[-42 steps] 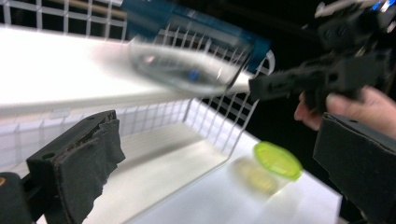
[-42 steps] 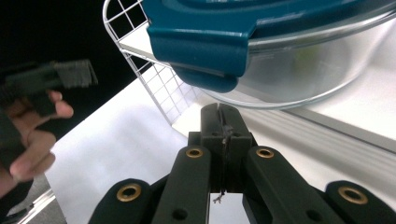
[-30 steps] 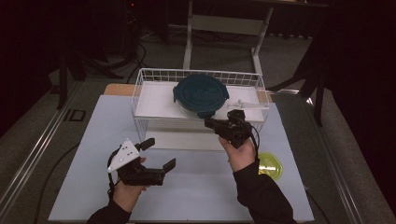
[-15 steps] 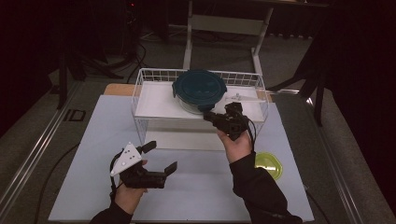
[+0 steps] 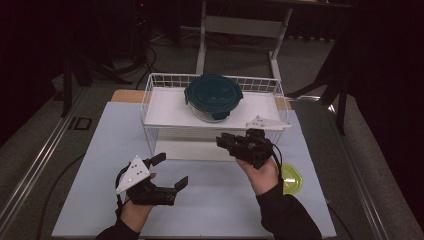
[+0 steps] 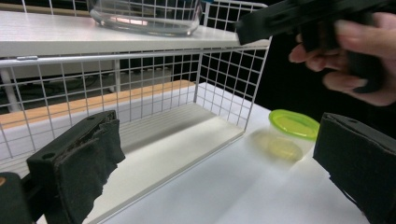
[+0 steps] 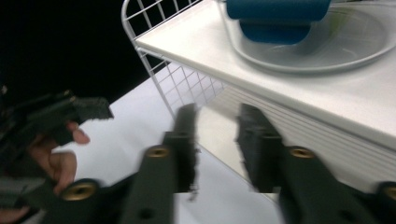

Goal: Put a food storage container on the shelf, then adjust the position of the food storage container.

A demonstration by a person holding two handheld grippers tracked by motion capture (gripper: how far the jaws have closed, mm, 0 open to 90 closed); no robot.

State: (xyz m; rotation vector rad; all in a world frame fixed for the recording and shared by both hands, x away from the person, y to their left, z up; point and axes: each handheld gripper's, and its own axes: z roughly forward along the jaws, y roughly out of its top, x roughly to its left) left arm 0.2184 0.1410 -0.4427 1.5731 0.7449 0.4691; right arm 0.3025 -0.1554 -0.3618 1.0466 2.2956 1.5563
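Round glass container with dark blue lid (image 5: 213,97) on white wire rack (image 5: 160,112), untouched; left gripper (image 5: 170,171) fingers spread, empty; right gripper (image 5: 227,141) fingers parted, empty; no step done.

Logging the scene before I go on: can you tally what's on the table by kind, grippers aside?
Wire racks: 1, the white rack.
Glass containers with a dark blue lid: 1, the container on the rack's top shelf.
Small containers with a yellow-green lid: 1, the small container on the table right of the rack.
Total: 3.
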